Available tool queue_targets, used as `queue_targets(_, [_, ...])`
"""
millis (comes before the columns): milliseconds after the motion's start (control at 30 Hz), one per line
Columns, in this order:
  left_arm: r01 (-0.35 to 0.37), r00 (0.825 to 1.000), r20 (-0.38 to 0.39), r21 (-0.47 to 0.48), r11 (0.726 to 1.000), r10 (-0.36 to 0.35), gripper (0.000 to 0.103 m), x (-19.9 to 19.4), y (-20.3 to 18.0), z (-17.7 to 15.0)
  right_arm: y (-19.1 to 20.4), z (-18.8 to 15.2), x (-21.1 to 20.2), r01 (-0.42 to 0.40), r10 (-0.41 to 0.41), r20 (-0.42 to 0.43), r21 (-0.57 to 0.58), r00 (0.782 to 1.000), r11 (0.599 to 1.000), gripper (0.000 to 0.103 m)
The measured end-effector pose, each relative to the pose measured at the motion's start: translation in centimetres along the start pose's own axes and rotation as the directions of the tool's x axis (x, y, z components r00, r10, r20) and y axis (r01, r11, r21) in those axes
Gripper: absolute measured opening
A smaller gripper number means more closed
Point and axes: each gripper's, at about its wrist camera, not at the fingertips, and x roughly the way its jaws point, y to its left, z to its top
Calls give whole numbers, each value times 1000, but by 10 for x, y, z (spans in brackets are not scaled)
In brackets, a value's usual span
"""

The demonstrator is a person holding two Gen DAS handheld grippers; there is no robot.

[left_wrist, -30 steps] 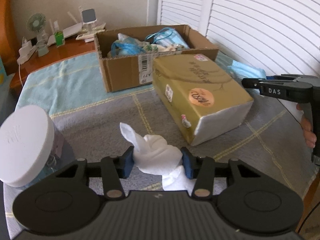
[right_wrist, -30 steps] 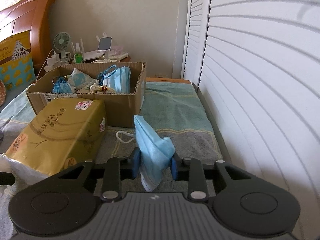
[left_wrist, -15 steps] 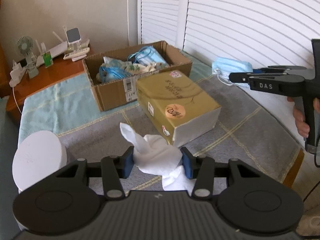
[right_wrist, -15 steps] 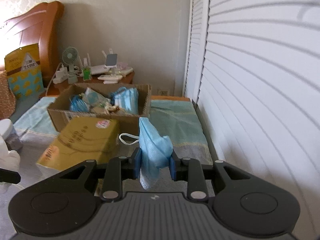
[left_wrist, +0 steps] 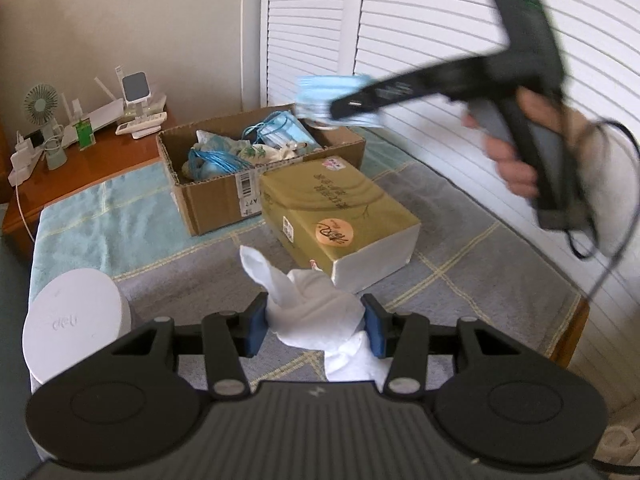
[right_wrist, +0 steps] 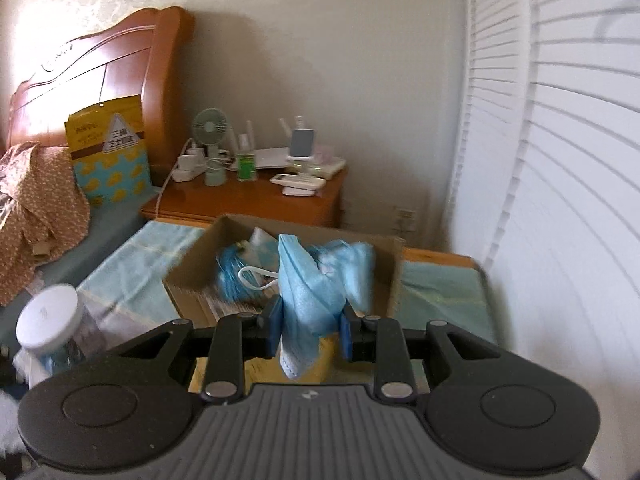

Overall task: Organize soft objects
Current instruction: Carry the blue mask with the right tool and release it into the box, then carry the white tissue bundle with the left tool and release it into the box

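My left gripper [left_wrist: 314,322] is shut on a crumpled white tissue [left_wrist: 308,304], held above the grey blanket in front of a gold tissue pack [left_wrist: 338,216]. My right gripper [right_wrist: 308,326] is shut on a blue face mask [right_wrist: 302,296] and holds it in the air just short of the open cardboard box [right_wrist: 384,248]. In the left wrist view the right gripper [left_wrist: 340,104] with the mask [left_wrist: 320,90] hovers above the box [left_wrist: 212,204]. The box holds more blue masks and soft items.
A white-lidded jar [left_wrist: 74,330] stands at the left on the blanket. A wooden nightstand [right_wrist: 248,196] with a small fan and chargers is behind the box. White louvred doors [left_wrist: 420,20] run along the right. A bed headboard [right_wrist: 100,68] is at far left.
My right gripper has lifted the blue mask from the blanket beside the box up and over toward the box. My left gripper has risen with the tissue still in it.
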Motion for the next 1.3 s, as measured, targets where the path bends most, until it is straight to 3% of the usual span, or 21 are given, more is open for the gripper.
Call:
queue_targets(233, [-9, 1000, -10, -15, 1000, 9, 47, 5, 15, -2, 15, 32, 64, -72, 73, -56, 13, 996, 997, 34])
queue_targets(267, [-12, 1000, -12, -17, 1000, 12, 48, 6, 17, -2, 15, 35, 73, -74, 76, -64, 23, 995, 997, 41])
queue_targets(300, [-15, 1000, -15, -19, 1000, 15, 48, 7, 19, -2, 15, 36, 79, -74, 76, -64, 29, 995, 997, 57])
queue_targets(367, [-21, 1000, -18, -24, 1000, 20, 48, 9, 22, -1, 13, 36, 89, -47, 49, -63, 36, 997, 998, 74])
queue_targets(433, [-23, 1000, -19, -26, 999, 23, 48, 10, 24, -1, 9, 35, 92, -14, 16, -58, 38, 998, 999, 82])
queue_targets(500, [-26, 999, -22, -24, 999, 26, 48, 12, 25, 0, 4, 31, 88, 13, -11, -56, 42, 998, 999, 98])
queue_targets(533, [-27, 999, -22, -22, 999, 27, 48, 12, 25, 0, 3, 28, 84, 31, -29, -49, 42, 998, 999, 102])
queue_targets(767, [-29, 999, -15, 2, 1000, 29, 48, 11, 17, 9, 2, 14, 56, 135, -136, -23, -27, 990, 990, 103])
queue_targets(1067, [-47, 999, -11, 4, 999, 47, 48, 10, 9, 14, 17, 15, 72, 105, -111, -68, -94, 991, 990, 103])
queue_targets(1300, [-75, 997, -24, 5, 997, 75, 48, 13, 18, 18, -12, -1, 86, 237, -244, -112, -70, 963, 969, 103])
